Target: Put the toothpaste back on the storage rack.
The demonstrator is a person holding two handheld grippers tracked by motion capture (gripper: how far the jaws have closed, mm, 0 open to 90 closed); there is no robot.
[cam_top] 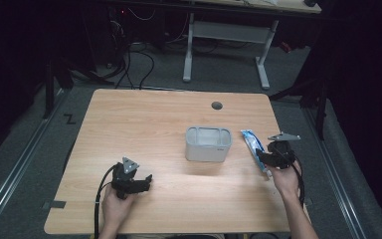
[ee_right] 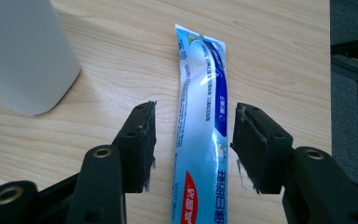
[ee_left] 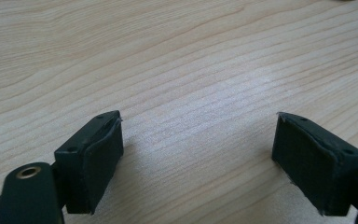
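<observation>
Currently, right gripper (ee_right: 193, 144) hovering over toothpaste tube (ee_right: 203, 121), jaws straddling it at part opening, pads clear of tube on both sides. Tube lying flat on wooden table (cam_top: 144, 124) near right edge, just right of grey compartmented organiser box (cam_top: 208, 144). Left gripper (ee_left: 198, 158) resting low over bare tabletop, jaws standing wide, gripping nothing.

The high view looks forward and down over the whole bench (cam_top: 144, 119). The left gripper view skims close over bare wood. The right gripper view sits close above the toothpaste tube (ee_right: 200, 130) and the grey container (ee_right: 23, 56), both shared with the high view.
</observation>
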